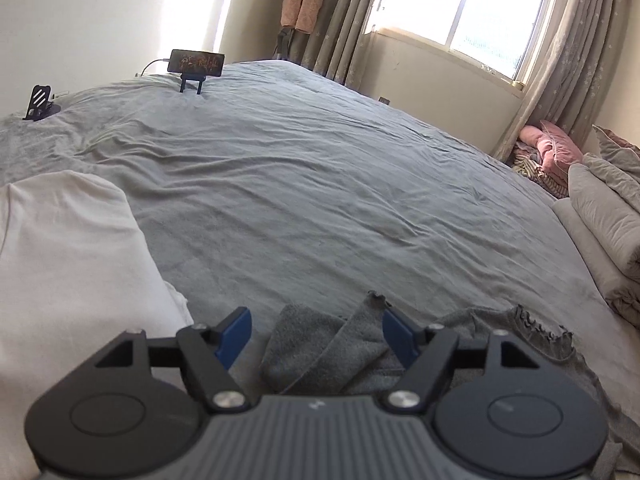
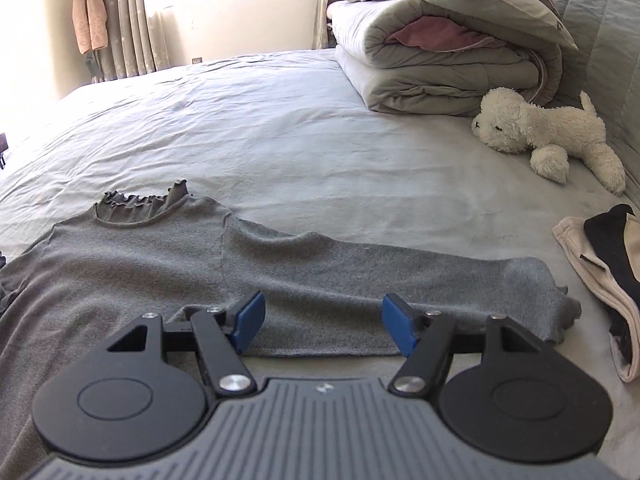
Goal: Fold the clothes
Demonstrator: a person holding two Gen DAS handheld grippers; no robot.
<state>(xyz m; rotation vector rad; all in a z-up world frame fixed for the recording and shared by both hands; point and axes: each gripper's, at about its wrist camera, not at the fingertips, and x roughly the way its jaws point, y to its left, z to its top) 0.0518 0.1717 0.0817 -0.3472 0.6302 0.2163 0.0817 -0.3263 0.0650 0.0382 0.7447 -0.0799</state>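
A grey long-sleeved top with a ruffled collar (image 2: pixel 132 264) lies flat on the bed, one sleeve (image 2: pixel 380 276) stretched out to the right. My right gripper (image 2: pixel 323 326) is open just above that sleeve's lower edge, holding nothing. In the left wrist view the top's other sleeve (image 1: pixel 320 344) lies folded and bunched between the blue pads of my left gripper (image 1: pixel 317 336), which is open and low over it. The ruffled collar (image 1: pixel 536 330) shows to its right.
A white garment (image 1: pixel 68 264) lies at the left. A phone on a stand (image 1: pixel 196 62) and a second stand (image 1: pixel 40 102) sit at the bed's far edge. Folded duvets (image 2: pixel 436 52), a white plush dog (image 2: pixel 548 136) and a beige-and-black garment (image 2: pixel 604 276) lie at the right.
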